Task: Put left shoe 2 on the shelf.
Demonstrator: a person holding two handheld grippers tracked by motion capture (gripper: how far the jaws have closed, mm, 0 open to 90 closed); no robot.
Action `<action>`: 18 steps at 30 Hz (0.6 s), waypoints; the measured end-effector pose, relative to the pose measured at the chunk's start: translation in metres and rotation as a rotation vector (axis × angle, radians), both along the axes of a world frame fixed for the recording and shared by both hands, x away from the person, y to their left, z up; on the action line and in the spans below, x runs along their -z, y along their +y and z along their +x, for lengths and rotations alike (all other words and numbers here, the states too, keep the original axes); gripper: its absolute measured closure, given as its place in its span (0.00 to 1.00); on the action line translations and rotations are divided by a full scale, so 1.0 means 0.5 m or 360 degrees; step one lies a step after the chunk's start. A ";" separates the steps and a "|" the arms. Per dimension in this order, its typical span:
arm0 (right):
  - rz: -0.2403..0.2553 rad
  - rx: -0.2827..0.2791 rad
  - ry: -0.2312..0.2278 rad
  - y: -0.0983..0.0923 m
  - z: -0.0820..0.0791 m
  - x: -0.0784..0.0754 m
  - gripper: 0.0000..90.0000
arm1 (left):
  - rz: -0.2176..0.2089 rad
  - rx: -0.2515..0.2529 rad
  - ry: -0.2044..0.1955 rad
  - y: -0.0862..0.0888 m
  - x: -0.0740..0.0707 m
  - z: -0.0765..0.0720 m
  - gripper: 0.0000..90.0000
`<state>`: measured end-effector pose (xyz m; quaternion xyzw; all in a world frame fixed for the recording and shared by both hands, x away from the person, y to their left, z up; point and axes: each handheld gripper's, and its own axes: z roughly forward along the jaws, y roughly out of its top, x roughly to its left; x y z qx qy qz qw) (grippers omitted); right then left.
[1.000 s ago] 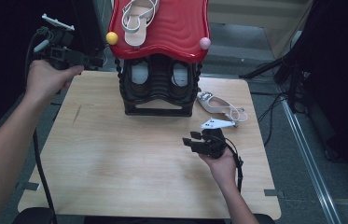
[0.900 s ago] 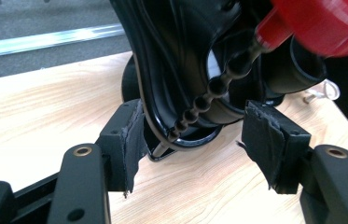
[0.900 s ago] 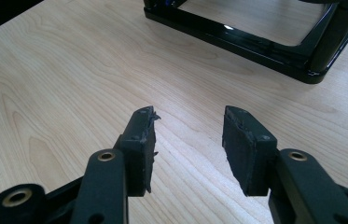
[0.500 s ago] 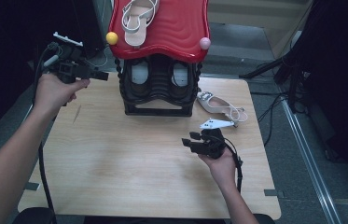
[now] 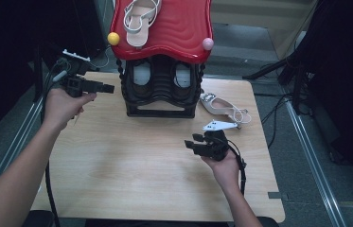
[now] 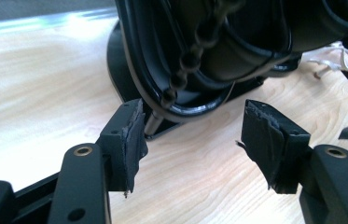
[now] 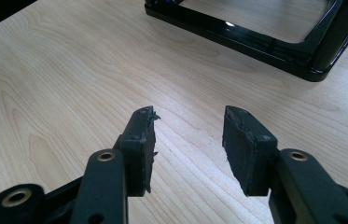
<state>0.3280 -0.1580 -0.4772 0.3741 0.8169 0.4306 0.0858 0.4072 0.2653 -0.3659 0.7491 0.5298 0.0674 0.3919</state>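
Observation:
A black shoe rack with a wavy red top stands at the back of the wooden table. One pale sandal lies on the red top. A second pale sandal lies on the table right of the rack. My left gripper hovers open just left of the rack, pointing at it. In the left gripper view its open jaws frame the rack's base, with nothing between them. My right gripper rests open and empty near the table, in front of the rack; its jaws face bare wood.
A yellow ball and a pink ball sit at the red top's front corners. The rack's lower frame lies ahead of the right gripper. Dark stands and cables crowd the floor to the right.
My left hand has come down and moved right, closer to the rack's left side. The right hand and its gripper have stayed where they were.

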 end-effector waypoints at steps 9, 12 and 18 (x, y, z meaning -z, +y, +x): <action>0.0002 0.0003 0.0000 0.000 0.000 0.000 0.61 | 0.0017 0.0019 0.0028 -0.014 0.042 -0.017 0.44; 0.0003 0.0003 -0.0001 -0.001 0.000 0.000 0.61 | 0.0034 0.0035 0.0031 -0.015 0.050 -0.021 0.44; 0.0002 0.0003 0.0000 -0.001 0.000 0.000 0.61 | 0.0045 0.0050 0.0030 -0.021 0.068 -0.034 0.44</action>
